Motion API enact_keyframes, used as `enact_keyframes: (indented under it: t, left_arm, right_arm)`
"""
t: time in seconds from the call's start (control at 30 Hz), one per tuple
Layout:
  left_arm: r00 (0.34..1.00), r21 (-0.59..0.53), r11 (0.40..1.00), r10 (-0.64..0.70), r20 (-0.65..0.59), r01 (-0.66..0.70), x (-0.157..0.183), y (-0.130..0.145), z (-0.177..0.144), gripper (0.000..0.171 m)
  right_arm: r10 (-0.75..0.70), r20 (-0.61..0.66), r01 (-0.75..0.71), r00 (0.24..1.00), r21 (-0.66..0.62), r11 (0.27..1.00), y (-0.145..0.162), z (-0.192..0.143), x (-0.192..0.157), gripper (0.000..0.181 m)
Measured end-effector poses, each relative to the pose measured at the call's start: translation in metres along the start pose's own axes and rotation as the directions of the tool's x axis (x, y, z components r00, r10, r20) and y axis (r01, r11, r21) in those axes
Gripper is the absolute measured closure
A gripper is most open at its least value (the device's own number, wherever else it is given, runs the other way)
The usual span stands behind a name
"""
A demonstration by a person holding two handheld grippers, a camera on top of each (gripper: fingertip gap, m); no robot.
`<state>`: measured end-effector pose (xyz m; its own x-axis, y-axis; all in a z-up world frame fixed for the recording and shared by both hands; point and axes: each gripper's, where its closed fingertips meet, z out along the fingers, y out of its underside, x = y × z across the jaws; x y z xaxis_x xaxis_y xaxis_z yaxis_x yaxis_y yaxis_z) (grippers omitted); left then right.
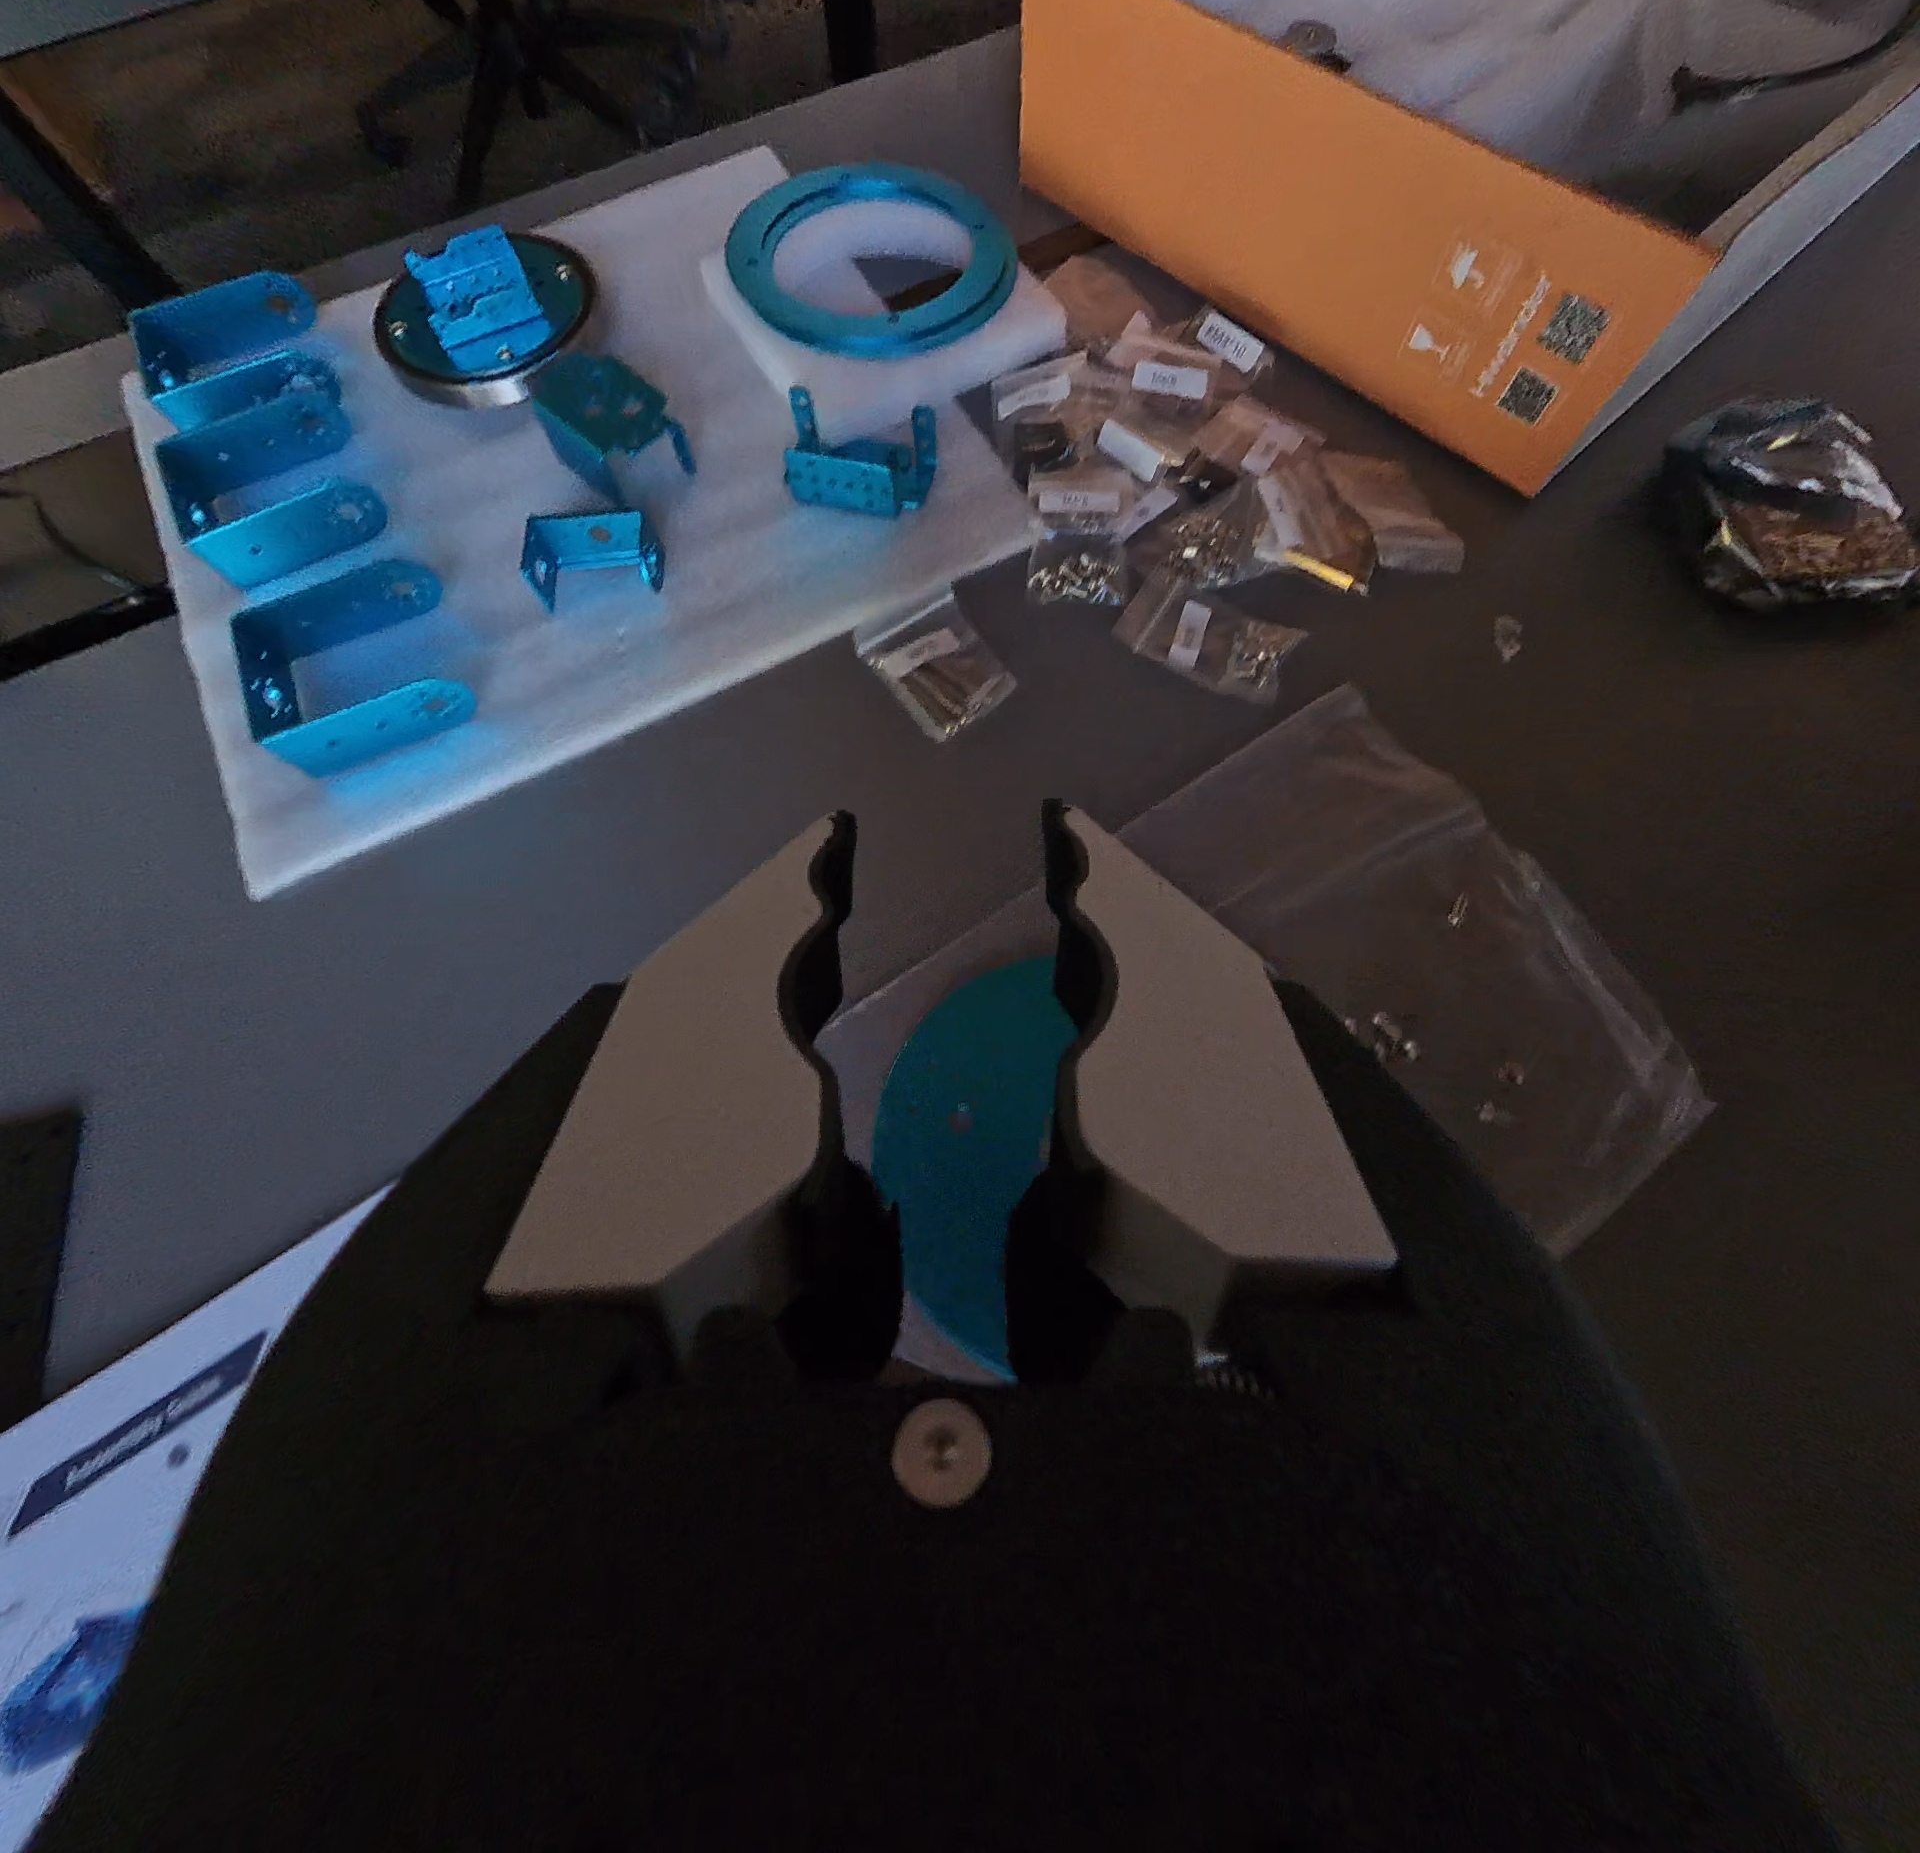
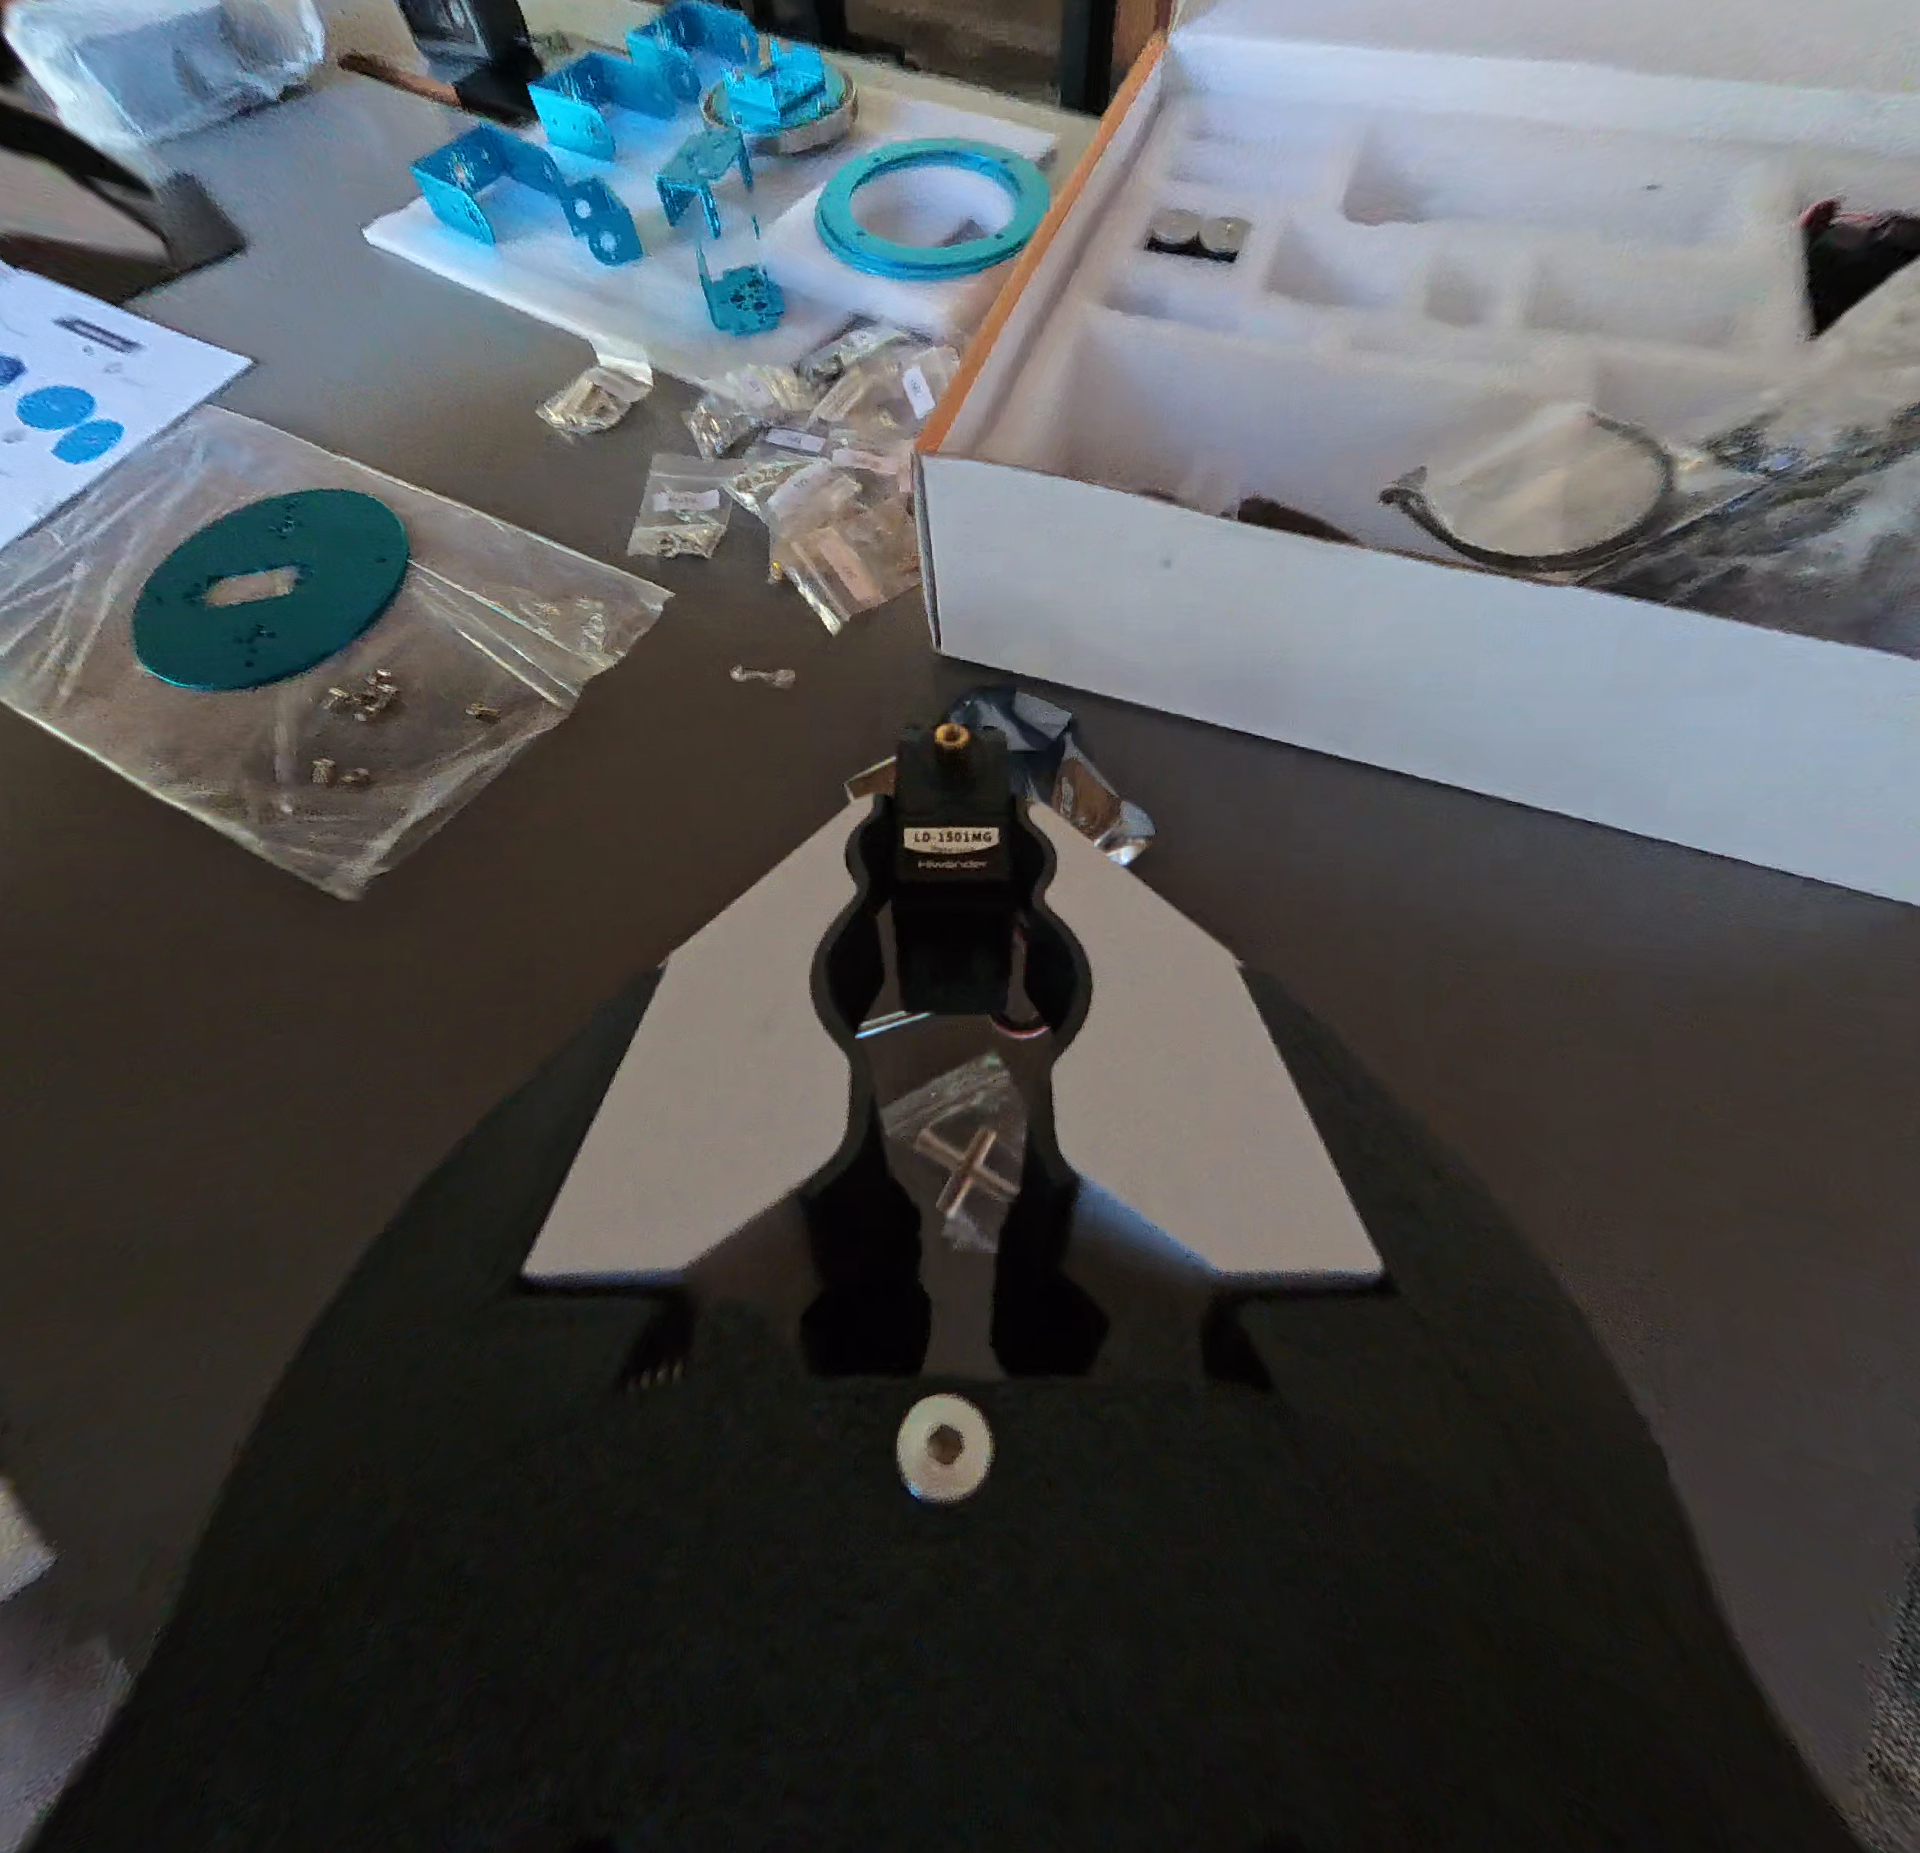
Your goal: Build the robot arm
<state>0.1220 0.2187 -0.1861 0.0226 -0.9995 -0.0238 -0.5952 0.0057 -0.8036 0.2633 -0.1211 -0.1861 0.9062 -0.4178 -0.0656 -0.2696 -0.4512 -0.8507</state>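
1. We hold the left claw above a grey desk, its jaws narrowly parted with nothing between them.
2. Directly beneath it, seen through the gap, lies a flat teal disc on a clear plastic bag. Small loose screws rest on the bag just beside the disc.
3. The right wrist view shows the same teal disc flat on its bag, with an oblong slot cut through its middle.
4. Our right claw is closed around a black servo motor, gripping its flat sides.
5. The servo's long axis runs forward along the fingers. Its brass output shaft sits at the far end, pointing up and away from us.
6. We judge the servo rigid, compact and fairly dense. Its smooth plastic sides could slip, so the flat faces are the best hold. The thin wires at its rear look fragile.
7. A small bag holding a metal cross-shaped part lies on the desk under the right claw.
8. Farther off, blue metal brackets and a blue ring rest on white foam. Little bags of screws lie near an open cardboard box.
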Motion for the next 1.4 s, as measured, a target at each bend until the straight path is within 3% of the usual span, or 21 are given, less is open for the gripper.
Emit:
enact_keyframes:
  t: [0.13,0.37,0.57,0.77,0.9,1.07,1.2,1.3,1.4]
  left_arm:
    - [0.998,0.021,0.999,0.031,-0.059,-0.03,0.024,-0.021,0.019,0.135]
    - [0.992,0.056,0.998,0.035,-0.124,-0.028,0.057,-0.023,0.041,0.135]
    - [0.991,0.078,0.996,0.046,-0.128,-0.036,0.07,-0.026,0.044,0.135]
    - [0.988,0.102,0.995,0.033,-0.152,-0.017,0.072,-0.031,0.048,0.135]
    - [0.993,0.086,0.995,0.057,-0.108,-0.048,0.061,-0.023,0.048,0.135]
    - [0.998,0.099,0.994,0.046,-0.039,-0.042,0.033,-0.018,0.032,0.135]
    - [0.999,0.12,0.993,0.022,-0.04,-0.017,0.022,-0.02,0.023,0.135]
    - [0.999,0.132,0.991,0.04,-0.037,-0.034,0.02,-0.023,0.02,0.135]
    - [0.999,0.159,0.987,0.042,-0.024,-0.038,0.021,-0.027,0.017,0.135]
  right_arm:
    - [-0.027,-0.068,0.021,0.997,-0.089,0.996,0.027,0.025,0.017,0.161]
    - [0.016,-0.148,-0.045,0.989,-0.196,0.98,0.076,0.026,0.028,0.161]
    - [0.026,-0.143,-0.061,0.989,-0.249,0.966,0.096,0.029,0.025,0.16]
    - [0.105,-0.13,-0.133,0.986,-0.227,0.965,0.095,0.034,0.024,0.16]
    - [0.124,-0.089,-0.14,0.988,-0.212,0.967,0.092,0.033,0.015,0.143]
    - [0.112,-0.008,-0.113,0.994,-0.138,0.984,0.056,0.019,0.01,0.135]
    - [-0.054,0.155,0.063,0.986,-0.052,0.997,-0.022,0.006,0.012,0.122]
    - [-0.233,0.214,0.266,0.949,-0.141,0.954,-0.081,0.017,0.044,0.101]
    - [-0.352,0.162,0.385,0.922,-0.275,0.881,-0.126,0.056,0.113,0.105]
